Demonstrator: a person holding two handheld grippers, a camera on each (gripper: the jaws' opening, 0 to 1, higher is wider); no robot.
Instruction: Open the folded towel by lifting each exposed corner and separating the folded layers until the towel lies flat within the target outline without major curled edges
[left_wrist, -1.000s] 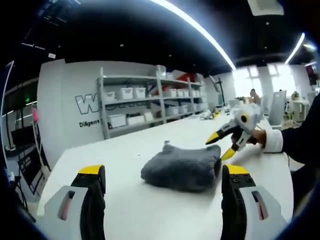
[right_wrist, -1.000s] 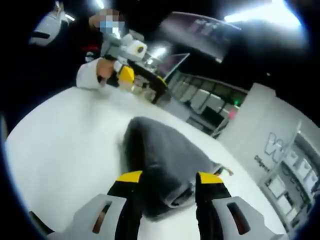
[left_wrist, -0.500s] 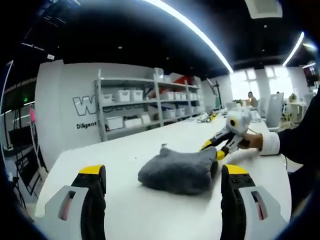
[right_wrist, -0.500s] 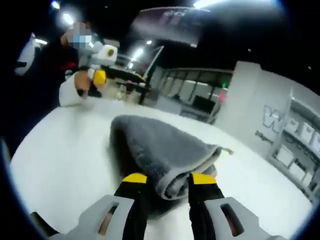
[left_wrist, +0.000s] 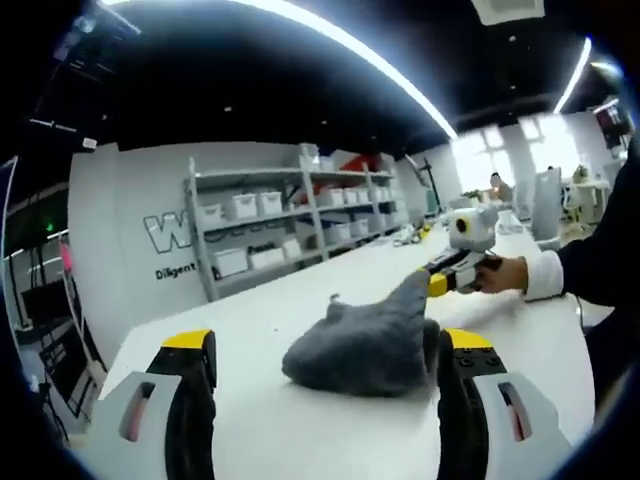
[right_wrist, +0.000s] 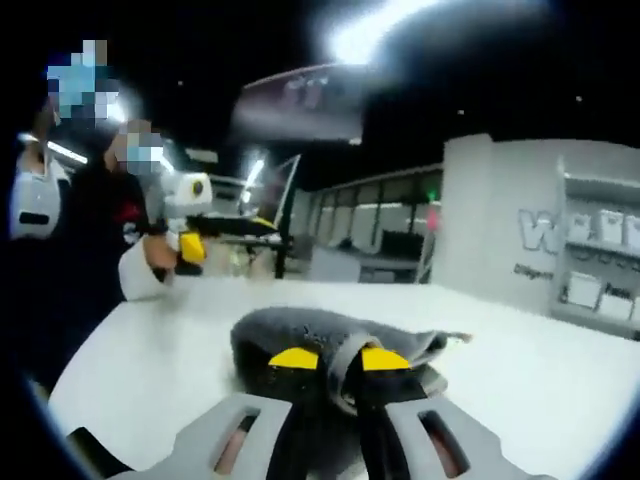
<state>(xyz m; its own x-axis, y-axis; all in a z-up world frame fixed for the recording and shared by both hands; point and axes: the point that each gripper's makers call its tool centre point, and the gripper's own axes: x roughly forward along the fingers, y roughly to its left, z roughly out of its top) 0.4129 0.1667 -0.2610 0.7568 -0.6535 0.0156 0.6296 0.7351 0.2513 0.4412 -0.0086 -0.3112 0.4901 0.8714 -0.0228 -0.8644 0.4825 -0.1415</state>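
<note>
With the grey towel (left_wrist: 365, 345) lying bunched on the white table (left_wrist: 270, 420), the right gripper (right_wrist: 340, 362) is pinching its near corner and raising it while the left gripper (left_wrist: 315, 352) is waiting spread wide beside the towel, so next comes peeling that layer outward.

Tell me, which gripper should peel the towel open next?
Probably the right gripper: it already pinches a lifted corner of the grey towel. The left gripper is open, short of the towel.
</note>
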